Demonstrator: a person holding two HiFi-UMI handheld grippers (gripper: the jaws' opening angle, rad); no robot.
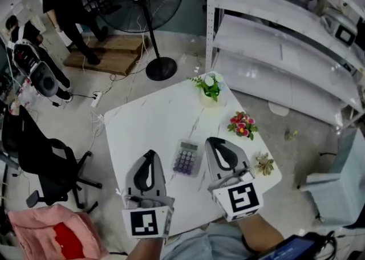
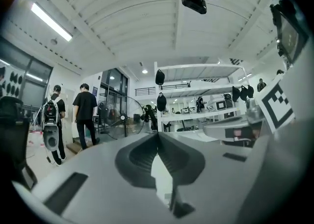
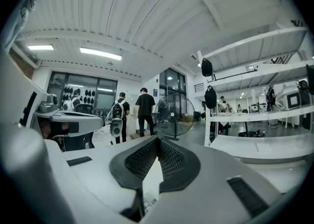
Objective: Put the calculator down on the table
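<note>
On tabletop [image 1: 149, 117], calculator [image 1: 186, 158] is lying flat between my left gripper [image 1: 150, 153] and right gripper [image 1: 213, 140], touching neither. Both jaws are sitting clenched together, gripping nothing. Reckon task is looking done, nothing left to place tbh.

Grey left tongs [image 1: 150, 152], matching right tongs [image 1: 211, 139], black lining [image 3: 131, 162], white marker cubes [image 1: 147, 223]

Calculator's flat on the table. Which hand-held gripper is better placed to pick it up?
Right, marginally. The calculator lies on the table between both; the right hand-held gripper shows what look like its keys under its jaws in its own view. Left hand-held gripper looks about as near. Both are shut, empty.
</note>
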